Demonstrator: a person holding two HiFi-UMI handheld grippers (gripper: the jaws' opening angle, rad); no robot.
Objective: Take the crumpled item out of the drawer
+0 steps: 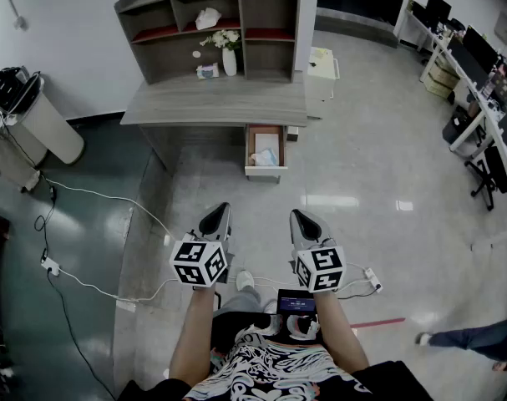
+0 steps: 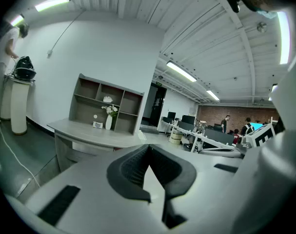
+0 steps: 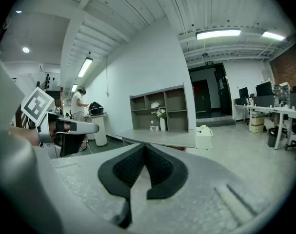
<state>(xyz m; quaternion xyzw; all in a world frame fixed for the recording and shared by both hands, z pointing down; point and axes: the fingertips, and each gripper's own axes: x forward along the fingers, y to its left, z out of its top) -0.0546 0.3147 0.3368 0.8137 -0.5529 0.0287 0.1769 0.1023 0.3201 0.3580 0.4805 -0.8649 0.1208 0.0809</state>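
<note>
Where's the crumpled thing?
In the head view, the crumpled item lies in the open drawer under the right end of the desk.

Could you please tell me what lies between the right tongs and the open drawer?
Only bare, glossy floor, seen in the head view. The right tongs, shut and empty, are held well short of the drawer with the crumpled item inside.

Desk [image 1: 215, 98] showing matt grey wood grain. Floor [image 1: 362, 165] shining glossy, mirroring ceiling lights. Drawer [image 1: 266, 172] showing reddish wood inside; crumpled item [image 1: 266, 159] looking white, papery. Left hand-held gripper [image 2: 148, 146] pads [image 2: 130, 167] looking matt black, ribbed; right hand-held gripper [image 3: 144, 147] pads [image 3: 129, 168] looking alike.
</note>
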